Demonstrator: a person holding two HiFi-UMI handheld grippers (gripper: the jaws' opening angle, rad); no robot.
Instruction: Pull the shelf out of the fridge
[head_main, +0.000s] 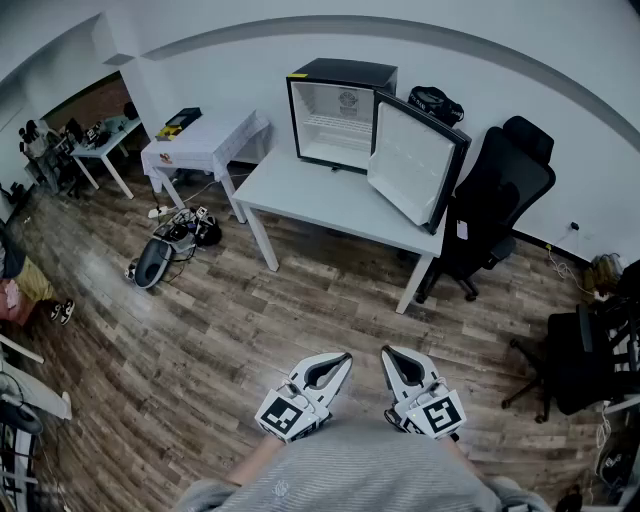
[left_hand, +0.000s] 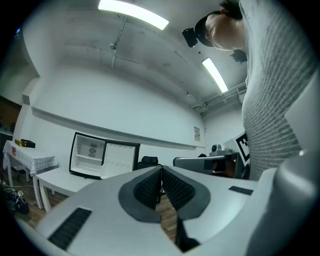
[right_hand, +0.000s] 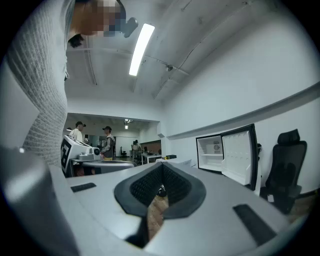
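Head view: I am holding my left tool (head_main: 340, 358) and right tool (head_main: 392, 353) near my waist, well apart from the open fridge (head_main: 338, 70) on the worktop (head_main: 320, 195); the shelf (head_main: 338, 121) is sitting inside.
Left gripper view: its jaws are pressing together, empty.
Right gripper view: its jaws are pressing together too, pinching nothing.

Wood-grain plank floor (head_main: 300, 300), glossy black fridge (head_main: 345, 72), smooth white table (head_main: 320, 198), grey knit sweater (head_main: 350, 470)

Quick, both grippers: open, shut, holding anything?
Left gripper: shut, nothing between the jaws.
Right gripper: shut, nothing between the jaws.
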